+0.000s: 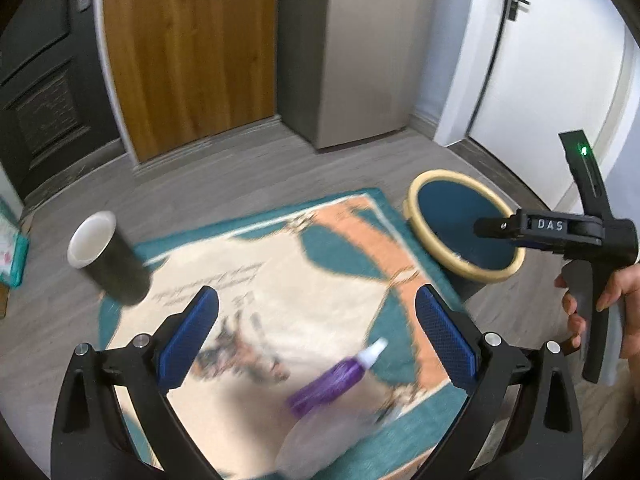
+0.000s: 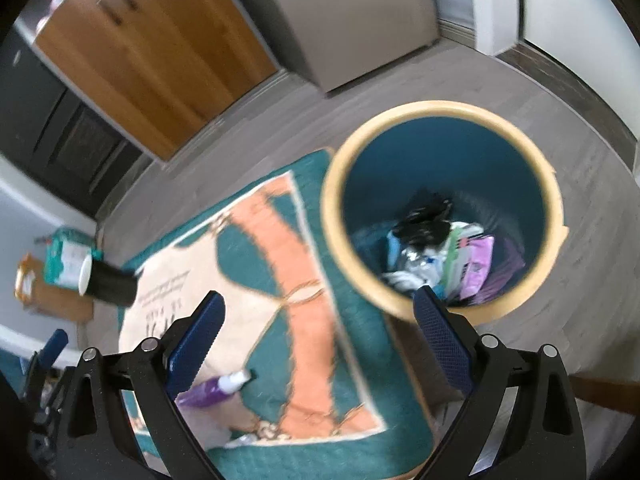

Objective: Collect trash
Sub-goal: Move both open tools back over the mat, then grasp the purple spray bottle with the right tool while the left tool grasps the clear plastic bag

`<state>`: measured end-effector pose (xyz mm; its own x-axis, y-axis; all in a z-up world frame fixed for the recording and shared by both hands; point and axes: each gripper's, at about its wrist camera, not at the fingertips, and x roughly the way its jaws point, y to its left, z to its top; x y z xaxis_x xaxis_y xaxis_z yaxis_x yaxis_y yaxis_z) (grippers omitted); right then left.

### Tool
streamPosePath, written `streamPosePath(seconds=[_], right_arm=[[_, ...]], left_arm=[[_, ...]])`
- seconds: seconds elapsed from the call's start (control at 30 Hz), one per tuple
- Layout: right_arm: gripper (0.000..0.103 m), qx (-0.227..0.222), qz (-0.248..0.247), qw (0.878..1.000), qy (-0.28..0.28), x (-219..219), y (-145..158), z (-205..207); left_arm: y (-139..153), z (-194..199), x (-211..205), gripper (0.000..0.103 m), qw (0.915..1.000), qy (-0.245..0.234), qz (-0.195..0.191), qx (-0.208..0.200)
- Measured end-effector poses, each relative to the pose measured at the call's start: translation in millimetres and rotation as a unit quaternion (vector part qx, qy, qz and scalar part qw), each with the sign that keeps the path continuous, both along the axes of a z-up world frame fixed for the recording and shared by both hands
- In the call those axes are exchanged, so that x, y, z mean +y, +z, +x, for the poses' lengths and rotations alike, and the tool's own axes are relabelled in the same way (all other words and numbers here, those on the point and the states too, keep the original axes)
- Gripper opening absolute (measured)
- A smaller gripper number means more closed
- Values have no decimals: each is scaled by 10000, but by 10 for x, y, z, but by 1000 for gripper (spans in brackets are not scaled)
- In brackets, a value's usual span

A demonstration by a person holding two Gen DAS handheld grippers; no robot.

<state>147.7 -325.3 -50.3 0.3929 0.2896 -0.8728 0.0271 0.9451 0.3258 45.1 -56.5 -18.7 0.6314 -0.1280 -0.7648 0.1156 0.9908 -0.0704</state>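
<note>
Trash bin: round, tan rim, teal inside (image 2: 440, 116), standing on the grey floor (image 2: 256, 120) just off the rug's corner  
Bin contents: crumpled wrappers (image 2: 436, 252) piled at the bottom, black, white and pink bits  
Purple bottle (image 1: 332, 380): lying on the rug, white cap, blurry  
Black cup (image 1: 108, 258): tipped on its side at the rug's far edge, white inside  
Rug (image 1: 280, 272): teal border, cream and orange pattern  
Left gripper (image 1: 316, 328): released, jaws wide, nothing between them, above the rug  
Right gripper (image 2: 316, 340): released too, empty, over the rug's edge beside the bin
</note>
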Motion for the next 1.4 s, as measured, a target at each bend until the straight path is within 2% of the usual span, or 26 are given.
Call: streamPosePath(seconds=[0.17,0.33,0.53,0.73,0.8,0.87,0.93,1.03,1.07,1.23,1.4], right_arm=[[95,51,-193,9991,374,388,-31,-164],[95,112,-187,9985,512,670,-58,-318],[95,160,-307,9975,620,861,-120,-440],[95,210,-540,9961,663,878,-198,-463],[95,228,-546,9963,623,861,-211,-450],[95,251,-535,9964,607,854,-232,-434],[95,257,-543,9962,630,865,-249,-430],[95,258,-549,9958,691,904,-265,-419],[95,261,-544,9957,705,919,-270,-415],[95,281,-476,9960,695,904,-281,-370],[95,219,-550,9933,994,998,-329,-335]], left_arm=[[-158,-288,196,97,9995,222,-91,214],[-516,-484,160,97,9977,200,-12,653],[-787,-541,68,97,9961,185,202,839],[-1071,-506,-24,96,9911,-26,265,1307],[-1178,-489,-72,90,9870,-199,326,1562],[-1242,-478,-83,68,9838,-270,270,1749],[-1300,-453,-69,53,9804,-313,153,1938],[-1221,-443,-52,28,9814,-369,87,1883],[-1153,-443,-38,25,9825,-381,79,1821],[-643,-412,98,23,9899,-358,7,1370],[-109,-226,394,23,9946,-248,321,958]])
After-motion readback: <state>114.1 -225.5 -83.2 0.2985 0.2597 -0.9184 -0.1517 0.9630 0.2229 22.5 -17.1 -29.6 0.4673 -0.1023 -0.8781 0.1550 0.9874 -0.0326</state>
